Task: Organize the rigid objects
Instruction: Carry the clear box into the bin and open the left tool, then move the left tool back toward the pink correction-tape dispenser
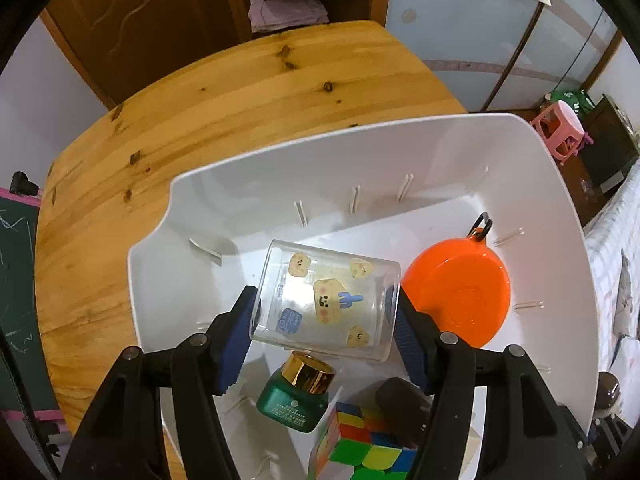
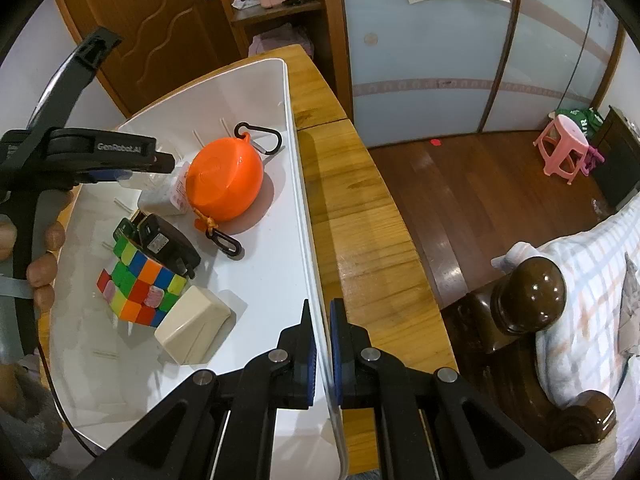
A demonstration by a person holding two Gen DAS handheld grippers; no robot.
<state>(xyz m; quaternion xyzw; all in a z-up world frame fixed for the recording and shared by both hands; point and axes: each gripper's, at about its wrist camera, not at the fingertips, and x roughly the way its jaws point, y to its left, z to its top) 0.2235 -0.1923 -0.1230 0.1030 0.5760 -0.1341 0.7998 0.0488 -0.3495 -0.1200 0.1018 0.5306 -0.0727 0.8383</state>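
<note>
Left claw [image 1: 324, 320]: your pads pinch the clear cup [image 1: 326, 300] by its sides, tilted, above the bin [image 1: 400, 152].
Right claw [image 2: 323, 356]: pressed together on the bin's near wall, steadying it.
Cup: probably light, stiff and slick; hold mid-wall, gently, or it may slip or crack.
Below: jar [image 1: 298, 392], cube [image 1: 360, 440], orange case [image 1: 460, 292]; set the cup down clear of them.
Bin: sits on the desk [image 1: 200, 120].
</note>
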